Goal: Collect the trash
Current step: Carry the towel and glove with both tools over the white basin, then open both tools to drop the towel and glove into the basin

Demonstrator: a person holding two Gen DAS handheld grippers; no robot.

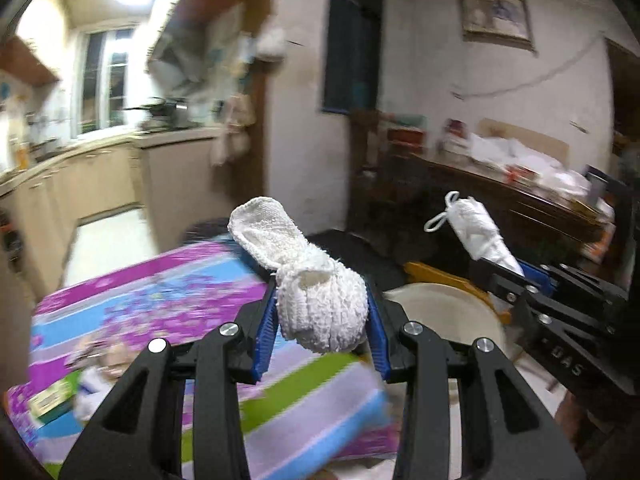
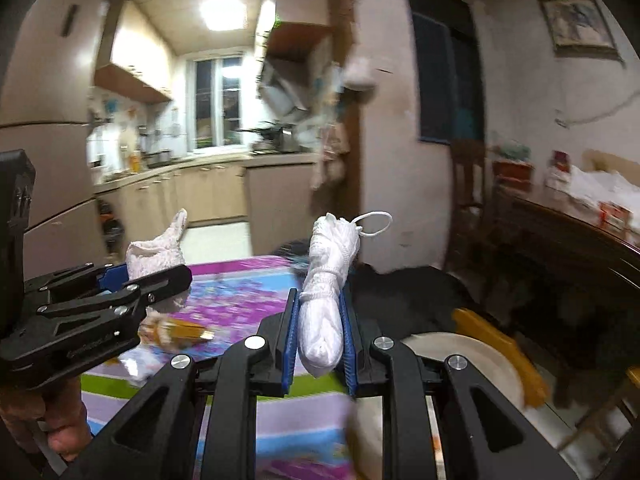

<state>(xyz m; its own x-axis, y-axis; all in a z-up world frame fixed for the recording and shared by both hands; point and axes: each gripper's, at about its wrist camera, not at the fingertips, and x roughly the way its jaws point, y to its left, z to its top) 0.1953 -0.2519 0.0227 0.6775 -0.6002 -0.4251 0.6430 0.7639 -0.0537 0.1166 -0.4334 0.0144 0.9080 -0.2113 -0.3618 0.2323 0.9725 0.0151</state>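
Note:
My left gripper is shut on a crumpled white terry cloth, whose loose end sticks up and left beyond the blue pads. The same cloth and the left gripper show at the left of the right wrist view. My right gripper is shut on a rolled white face mask with an ear loop curling off its top. That mask and the right gripper appear at the right of the left wrist view. Both are held in the air above a table with a purple, blue and green striped cloth.
A snack wrapper and a small box lie on the striped table. A round cream stool seat with a yellow frame stands to the right. A dark sideboard piled with white things runs along the right wall. Behind is a kitchen doorway.

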